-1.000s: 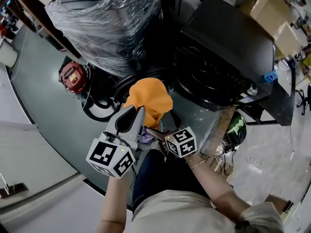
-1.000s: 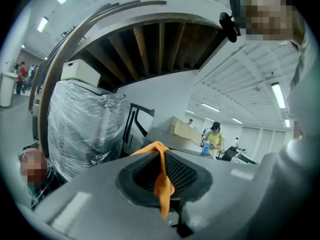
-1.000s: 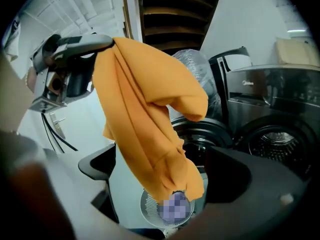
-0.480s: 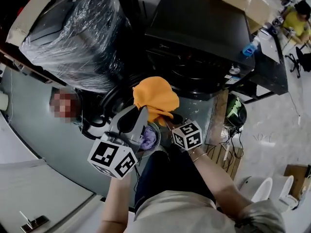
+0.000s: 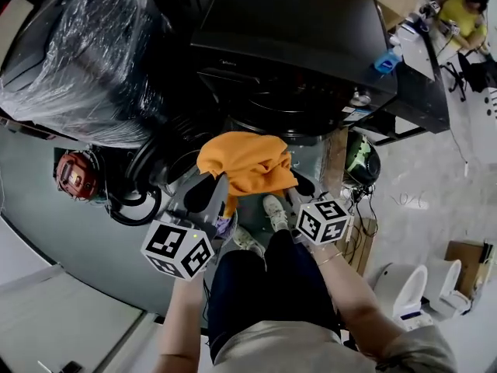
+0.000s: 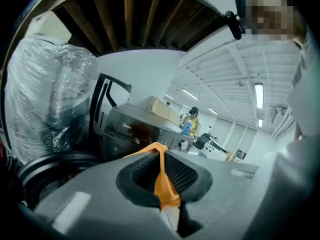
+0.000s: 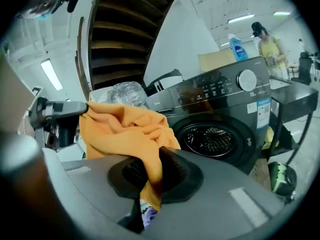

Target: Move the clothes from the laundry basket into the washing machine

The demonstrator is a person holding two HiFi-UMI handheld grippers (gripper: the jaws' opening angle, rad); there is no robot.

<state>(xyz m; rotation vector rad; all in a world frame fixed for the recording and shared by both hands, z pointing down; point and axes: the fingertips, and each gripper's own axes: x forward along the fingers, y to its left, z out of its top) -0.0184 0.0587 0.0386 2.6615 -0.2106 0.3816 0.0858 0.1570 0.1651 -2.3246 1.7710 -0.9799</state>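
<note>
An orange garment (image 5: pixel 245 162) hangs bunched between both grippers in front of the black front-loading washing machine (image 5: pixel 303 37). My left gripper (image 5: pixel 220 180) is shut on the garment's left edge, and a thin orange fold (image 6: pixel 161 179) is pinched between its jaws. Over on the other side, my right gripper (image 5: pixel 290 186) is shut on a thicker fold of the orange garment (image 7: pixel 125 129). The machine's drum opening (image 7: pixel 212 139) stands open ahead and to the right of the cloth. A scrap of purple clothing (image 7: pixel 148 215) shows below the right jaws; the basket itself is hidden.
A large plastic-wrapped load (image 5: pixel 85 61) stands left of the machine, with its open door (image 5: pixel 159 162) and a red device (image 5: pixel 71 175) on the floor. A blue detergent bottle (image 7: pixel 239 48) sits on top. A person in yellow (image 7: pixel 265 39) works behind.
Both grippers have carried the orange garment up and closer to the machine front. The right gripper has drifted right, spreading the cloth wider.
</note>
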